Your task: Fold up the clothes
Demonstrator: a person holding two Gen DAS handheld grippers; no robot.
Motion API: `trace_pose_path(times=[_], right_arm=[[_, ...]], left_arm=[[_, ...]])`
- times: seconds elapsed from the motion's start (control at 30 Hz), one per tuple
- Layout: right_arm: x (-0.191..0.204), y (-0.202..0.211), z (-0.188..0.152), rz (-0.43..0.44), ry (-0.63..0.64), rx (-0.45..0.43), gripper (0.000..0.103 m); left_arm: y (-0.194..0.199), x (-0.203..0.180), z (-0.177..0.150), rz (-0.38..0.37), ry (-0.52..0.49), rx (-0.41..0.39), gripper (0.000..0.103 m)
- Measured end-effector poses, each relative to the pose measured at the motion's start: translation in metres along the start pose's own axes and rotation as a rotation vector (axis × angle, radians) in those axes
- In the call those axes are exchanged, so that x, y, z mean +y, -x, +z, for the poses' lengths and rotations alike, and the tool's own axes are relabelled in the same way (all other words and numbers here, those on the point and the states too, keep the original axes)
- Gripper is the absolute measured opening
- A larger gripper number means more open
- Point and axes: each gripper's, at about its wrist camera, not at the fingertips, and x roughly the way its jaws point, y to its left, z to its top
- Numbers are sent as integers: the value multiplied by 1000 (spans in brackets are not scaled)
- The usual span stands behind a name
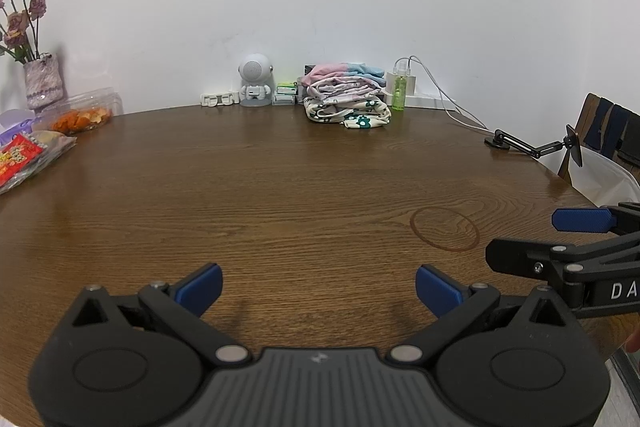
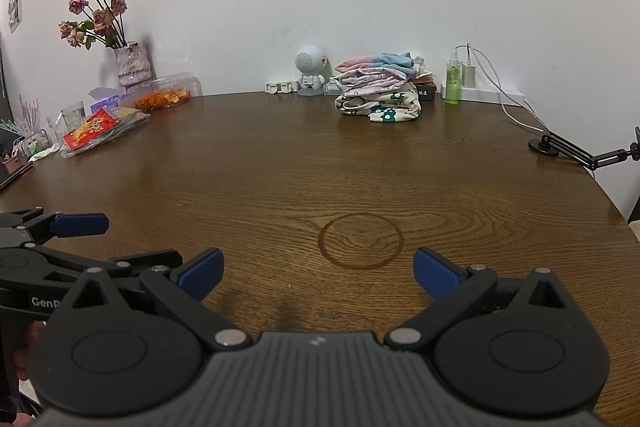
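A stack of folded clothes (image 1: 346, 95) lies at the far edge of the brown wooden table (image 1: 280, 195) against the wall: a pink and blue piece on top, a pale patterned one under it, a white one with green flowers at the bottom. It also shows in the right wrist view (image 2: 378, 89). My left gripper (image 1: 318, 291) is open and empty, low over the near part of the table. My right gripper (image 2: 318, 273) is open and empty, just right of the left one. Each shows at the side of the other's view.
A white robot figure (image 1: 255, 79), small boxes, a green spray bottle (image 1: 398, 91) and a charger with cables stand by the wall. A vase of dried roses (image 2: 130, 61), a food box (image 2: 164, 97) and snack bags (image 2: 100, 131) sit at left. A black jointed arm (image 1: 524, 145) lies at right. A ring stain (image 2: 361, 241) marks the wood.
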Motion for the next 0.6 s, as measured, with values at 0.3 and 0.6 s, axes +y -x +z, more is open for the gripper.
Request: trace_pose_path(times=[0.3,0.6], right_arm=[[0,0,-1,-1,1,1,103],[0,1,-1,-2,3,0,103]], left_arm=[[1,-2,0,2,0,1,103],[1,-1,0,2,0,2,103]])
